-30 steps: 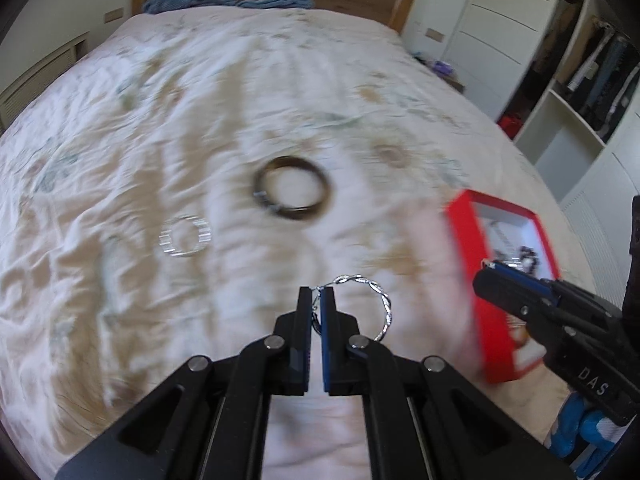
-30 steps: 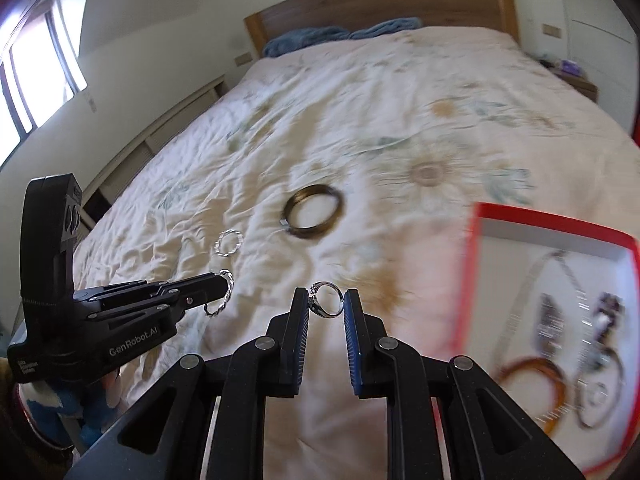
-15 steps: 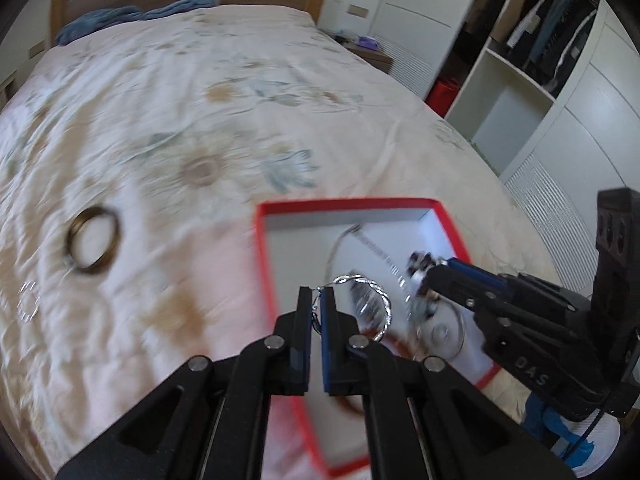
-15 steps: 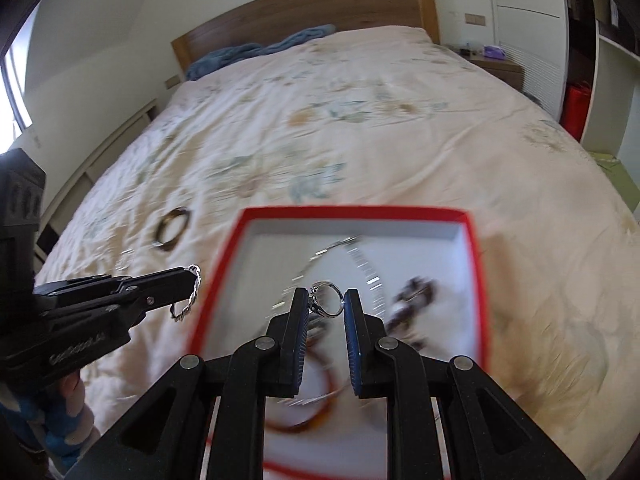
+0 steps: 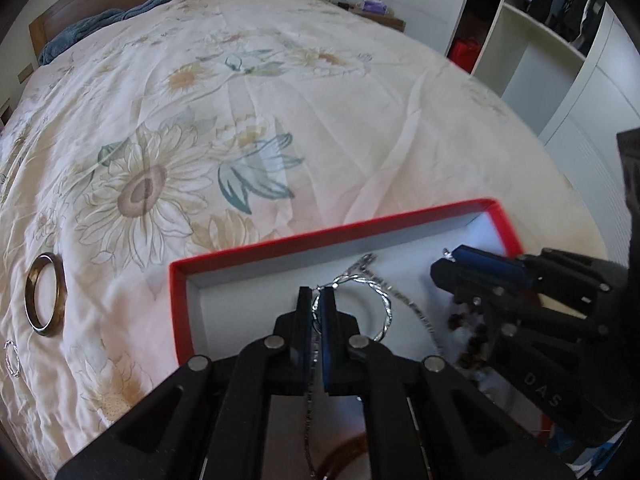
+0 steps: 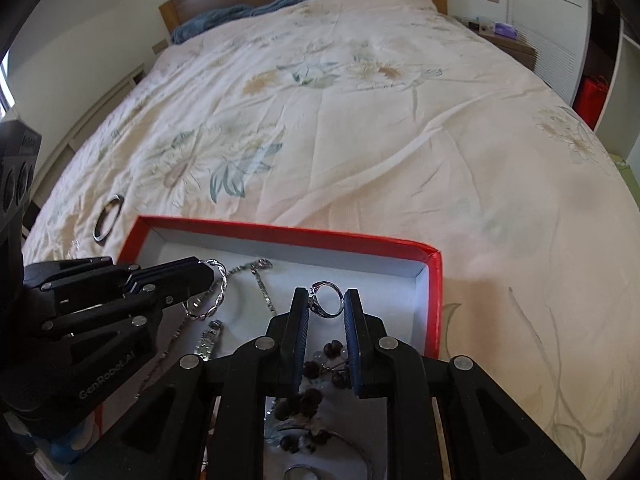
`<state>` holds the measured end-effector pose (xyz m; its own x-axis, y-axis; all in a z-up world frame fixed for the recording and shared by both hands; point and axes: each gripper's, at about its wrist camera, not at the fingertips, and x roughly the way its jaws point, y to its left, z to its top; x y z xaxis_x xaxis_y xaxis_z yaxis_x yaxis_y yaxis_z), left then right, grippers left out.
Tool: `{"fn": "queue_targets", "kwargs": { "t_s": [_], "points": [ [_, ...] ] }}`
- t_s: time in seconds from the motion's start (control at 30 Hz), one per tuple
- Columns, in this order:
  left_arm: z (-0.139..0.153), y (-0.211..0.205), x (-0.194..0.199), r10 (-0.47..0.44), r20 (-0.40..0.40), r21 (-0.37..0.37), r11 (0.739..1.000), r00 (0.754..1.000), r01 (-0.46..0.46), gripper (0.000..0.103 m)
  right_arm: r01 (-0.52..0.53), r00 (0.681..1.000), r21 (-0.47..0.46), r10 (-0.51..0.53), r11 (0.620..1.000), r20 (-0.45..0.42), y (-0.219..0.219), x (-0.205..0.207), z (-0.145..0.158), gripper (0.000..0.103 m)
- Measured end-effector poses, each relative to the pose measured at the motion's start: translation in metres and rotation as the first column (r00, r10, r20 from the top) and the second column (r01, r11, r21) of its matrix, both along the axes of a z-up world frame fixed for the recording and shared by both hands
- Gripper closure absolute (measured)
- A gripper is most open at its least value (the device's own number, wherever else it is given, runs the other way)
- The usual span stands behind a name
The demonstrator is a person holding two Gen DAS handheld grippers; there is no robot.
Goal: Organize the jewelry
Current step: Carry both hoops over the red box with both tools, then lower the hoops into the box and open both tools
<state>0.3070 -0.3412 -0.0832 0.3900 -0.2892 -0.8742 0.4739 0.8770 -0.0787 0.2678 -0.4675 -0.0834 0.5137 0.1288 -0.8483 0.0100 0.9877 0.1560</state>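
A red jewelry box (image 5: 320,236) with a white inside lies on the floral bedspread; it also shows in the right wrist view (image 6: 288,236). My left gripper (image 5: 318,300) is shut on a twisted silver hoop (image 5: 380,304) and holds it over the box; the hoop also shows in the right wrist view (image 6: 216,292). My right gripper (image 6: 326,300) is shut on a small silver ring (image 6: 326,298) above the box. In the box lie a silver chain (image 6: 262,284), dark beads (image 6: 316,364) and an amber bangle (image 5: 340,456).
A brown bangle (image 5: 44,294) and a small silver hoop (image 5: 11,358) lie on the bedspread left of the box. Blue towels (image 5: 120,16) lie by the wooden headboard. A wardrobe with open shelves (image 5: 560,40) stands right of the bed.
Both grippers have swung right from the loose jewelry on the bedspread to above the red box, each still holding its piece.
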Motion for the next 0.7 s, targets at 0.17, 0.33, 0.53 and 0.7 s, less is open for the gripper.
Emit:
{"fn": "queue_targets", "kwargs": {
  "t_s": [0.17, 0.33, 0.53, 0.7],
  "points": [
    [-0.004, 0.000, 0.003, 0.006, -0.003, 0.014, 1.000, 1.000, -0.006, 0.099, -0.011, 1.000, -0.024, 0.011, 1.000, -0.011, 0.003, 0.001, -0.003, 0.085],
    [-0.003, 0.004, 0.005, 0.026, -0.026, -0.017, 1.000, 0.999, -0.026, 0.098, -0.014, 1.000, -0.041, 0.014, 0.999, -0.017, 0.004, -0.002, -0.004, 0.085],
    [0.001, 0.010, 0.002, 0.042, -0.046, -0.042, 0.998, 0.998, -0.044, 0.098, -0.004, 1.000, -0.055, 0.002, 0.998, -0.030, 0.002, -0.008, -0.001, 0.083],
    [0.014, 0.021, -0.008, 0.053, -0.036, -0.060, 0.997, 0.998, -0.055, 0.098, 0.010, 1.000, -0.063, -0.012, 0.998, -0.024, 0.001, -0.022, 0.006, 0.081]
  ]
}}
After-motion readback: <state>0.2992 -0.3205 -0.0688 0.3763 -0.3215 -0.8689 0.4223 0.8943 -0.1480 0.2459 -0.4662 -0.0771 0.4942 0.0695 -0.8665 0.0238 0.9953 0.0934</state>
